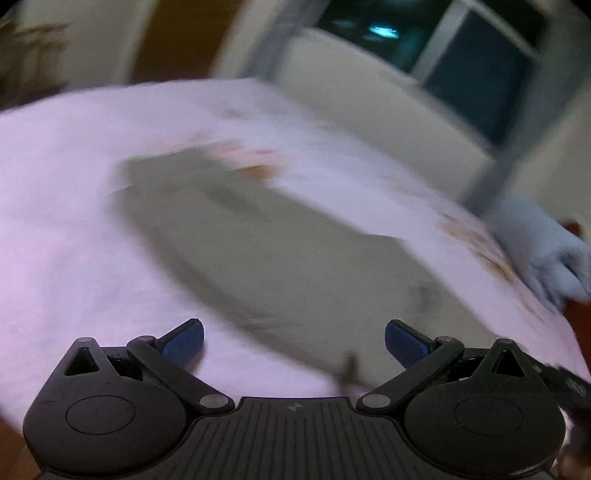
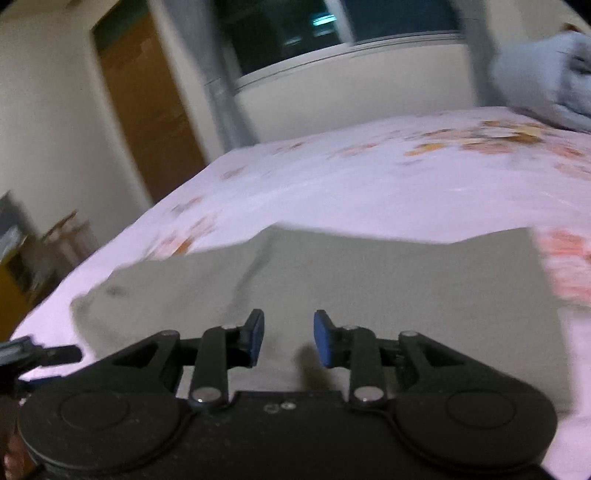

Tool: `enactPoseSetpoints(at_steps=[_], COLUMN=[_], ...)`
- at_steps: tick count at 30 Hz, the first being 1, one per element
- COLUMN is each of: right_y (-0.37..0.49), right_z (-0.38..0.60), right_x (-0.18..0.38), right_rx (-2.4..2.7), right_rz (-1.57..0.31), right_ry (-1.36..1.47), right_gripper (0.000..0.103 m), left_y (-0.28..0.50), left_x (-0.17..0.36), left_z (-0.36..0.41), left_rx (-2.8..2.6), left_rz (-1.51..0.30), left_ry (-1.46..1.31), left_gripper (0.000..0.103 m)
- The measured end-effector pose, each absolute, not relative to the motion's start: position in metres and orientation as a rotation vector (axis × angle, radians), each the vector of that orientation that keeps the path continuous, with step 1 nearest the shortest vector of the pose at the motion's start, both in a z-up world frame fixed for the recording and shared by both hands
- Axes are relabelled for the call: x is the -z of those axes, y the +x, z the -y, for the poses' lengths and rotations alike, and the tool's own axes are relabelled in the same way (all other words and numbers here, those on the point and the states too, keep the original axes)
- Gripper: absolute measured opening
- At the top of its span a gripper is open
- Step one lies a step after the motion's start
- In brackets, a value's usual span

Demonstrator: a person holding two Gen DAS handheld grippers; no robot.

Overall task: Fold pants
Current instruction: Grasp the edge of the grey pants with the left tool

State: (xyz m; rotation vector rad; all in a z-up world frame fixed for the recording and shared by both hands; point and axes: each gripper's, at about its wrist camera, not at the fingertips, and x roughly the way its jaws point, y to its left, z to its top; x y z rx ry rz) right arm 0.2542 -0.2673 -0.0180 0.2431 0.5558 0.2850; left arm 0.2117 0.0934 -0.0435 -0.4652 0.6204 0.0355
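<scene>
Grey-green pants (image 1: 258, 243) lie flat on a bed with a pale pink flowered sheet (image 1: 66, 206). In the left wrist view they stretch from the near right to the far middle; the frame is blurred. My left gripper (image 1: 294, 341) is wide open and empty, above the sheet at the near edge of the pants. In the right wrist view the pants (image 2: 369, 280) fill the foreground. My right gripper (image 2: 289, 338) is open and empty just above them.
A folded light blue blanket (image 1: 546, 247) lies on the bed's right side and shows in the right wrist view (image 2: 546, 74) at the upper right. Beyond the bed are a window (image 2: 295, 29), a grey curtain (image 2: 221, 92) and a brown door (image 2: 147, 103).
</scene>
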Motion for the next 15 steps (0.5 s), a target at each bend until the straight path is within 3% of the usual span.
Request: enactPoseSetpoints(at_steps=[6,10,12,15], right_y=[0.238,0.221,0.212,0.204], right_z=[0.341,0.372,0.377,0.385], right_x=[0.003,0.014,0.02,0.028], right_rx=[-0.127,-0.105,-0.104,-0.098], right_rz=[-0.51,-0.501,-0.497,-0.486], right_ry=[0.333,0.354,0.362,0.373], right_gripper=[0.028,0.032,0.035,0.037], left_y=[0.258,0.271,0.269,0.27], left_x=[0.039,0.047,0.047,0.051], left_z=[-0.002,0.026,0.03,0.038], left_rx=[0.115,0.148,0.164,0.175], left_rz=[-0.651,-0.669,-0.655,-0.672], left_ry=[-0.346,-0.332,-0.369,-0.389], left_gripper=[0.102,0.061,0.05,0.048])
